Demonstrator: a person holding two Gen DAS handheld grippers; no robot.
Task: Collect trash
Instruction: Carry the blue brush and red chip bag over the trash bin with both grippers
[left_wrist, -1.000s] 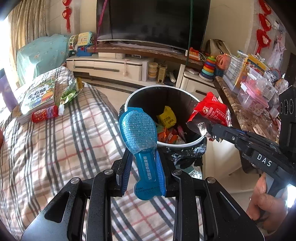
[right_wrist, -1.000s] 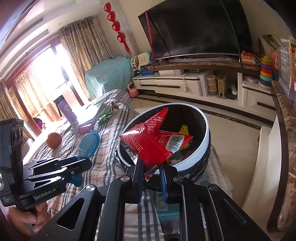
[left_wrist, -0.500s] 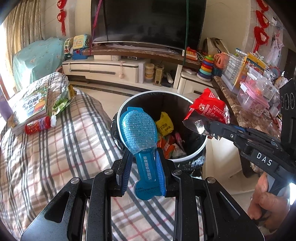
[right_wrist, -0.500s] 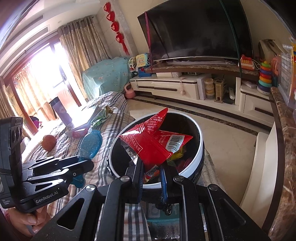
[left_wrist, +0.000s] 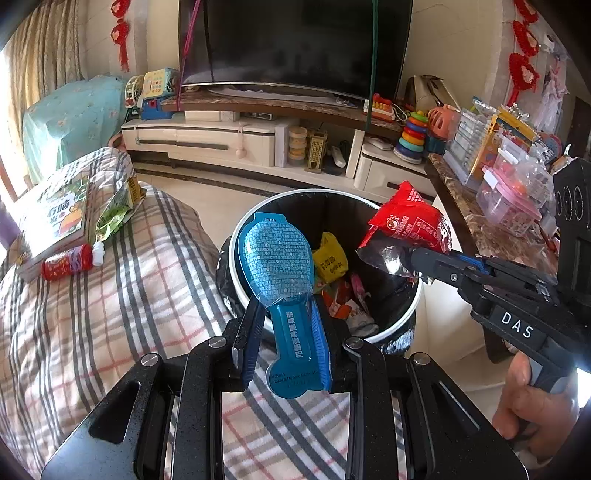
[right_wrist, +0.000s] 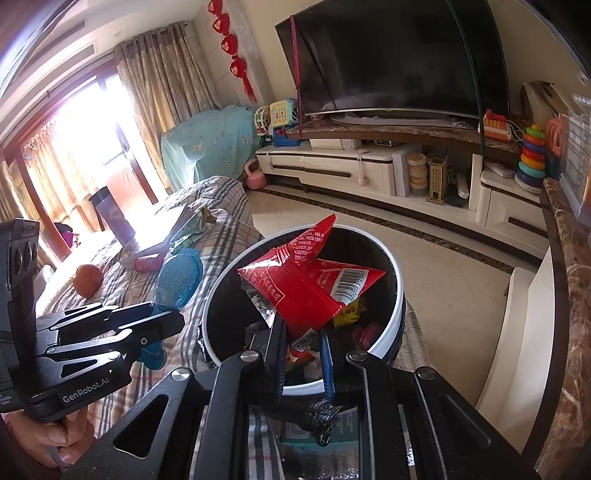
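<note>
Bin (left_wrist: 236, 236) looms larger now as both hands close in: the left gripper (left_wrist: 286, 345) stays clamped on the blue packet (left_wrist: 275, 254) at its near-left rim, the right gripper (right_wrist: 303, 354) pinches the red snack bag (right_wrist: 306, 284) above the opening, drop seemingly imminent.

Ahead of you a large dark curved television (right_wrist: 399, 59) on a long cream low cabinet (right_wrist: 332, 170), pale glossy tiled floor (right_wrist: 436, 266), beige curtains (right_wrist: 162, 85) beside your sunlit glass doors (right_wrist: 88, 122), red hanging ornaments (right_wrist: 231, 48) on the cream wall.
</note>
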